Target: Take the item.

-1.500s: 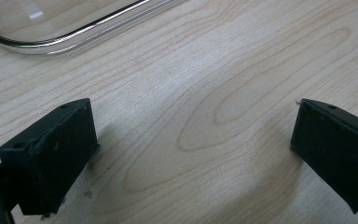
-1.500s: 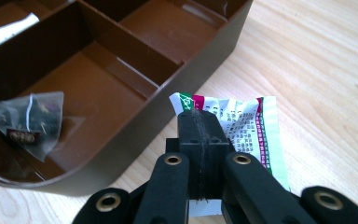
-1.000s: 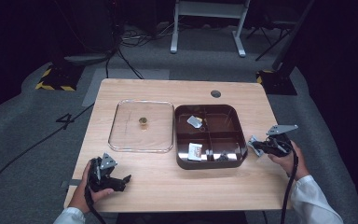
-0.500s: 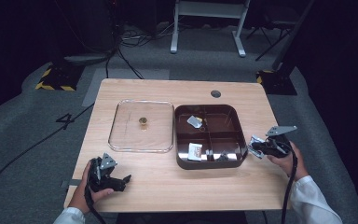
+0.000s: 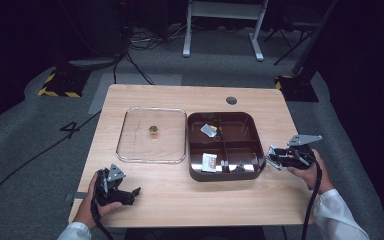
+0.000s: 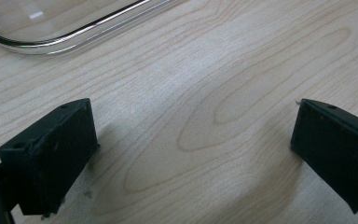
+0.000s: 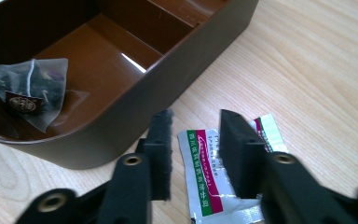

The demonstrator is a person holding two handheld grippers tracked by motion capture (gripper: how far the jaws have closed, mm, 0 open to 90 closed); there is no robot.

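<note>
Dark room, grey carpet floor [image 5: 40, 135], wooden table [image 5: 260, 102], floor cables [image 5: 135, 42].

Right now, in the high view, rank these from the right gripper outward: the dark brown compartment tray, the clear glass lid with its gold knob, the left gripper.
1. Dark brown compartment tray, just beside the right gripper.
2. Clear glass lid, past the tray.
3. Left gripper, near table edge.

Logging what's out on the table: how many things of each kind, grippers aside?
Brown divided tray: 1
Clear lid: 1
Sachets: 3, two in the tray, one on the table
Tea bag: 1
Total: 6
</note>
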